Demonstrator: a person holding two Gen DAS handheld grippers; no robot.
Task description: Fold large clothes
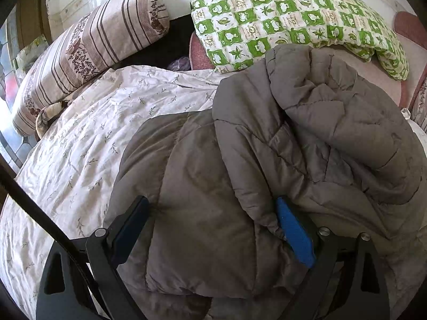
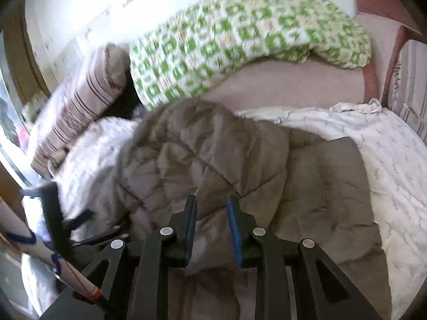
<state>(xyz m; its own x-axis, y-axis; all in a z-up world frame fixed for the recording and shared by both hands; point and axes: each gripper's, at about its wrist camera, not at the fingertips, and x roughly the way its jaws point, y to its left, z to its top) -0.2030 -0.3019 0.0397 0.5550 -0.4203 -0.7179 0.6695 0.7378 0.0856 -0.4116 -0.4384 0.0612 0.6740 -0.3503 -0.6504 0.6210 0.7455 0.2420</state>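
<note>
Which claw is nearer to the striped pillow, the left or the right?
Left, as I judge. The left claw sits over the jacket, on the side toward the striped pillow. The right claw is over the jacket too, farther toward the other side.

Left gripper (image 1: 210,208), a black two-finger tool with blue pads: jaws spread wide. The left finger (image 1: 128,229) shows a dark blue pad in shadow; the right finger (image 1: 293,234) shows a bright blue pad. Both fingers point forward and slightly downward. Nothing is clamped between the pads.

Right gripper (image 2: 212,205), a matching black two-finger tool with blue pads: jaws stand close together with a narrow gap visible between the pads. Fingers point forward and downward. Whether anything is pinched in the gap cannot be determined. In the right wrist view, black parts of the left gripper appear blurred at the lower left edge.
</note>
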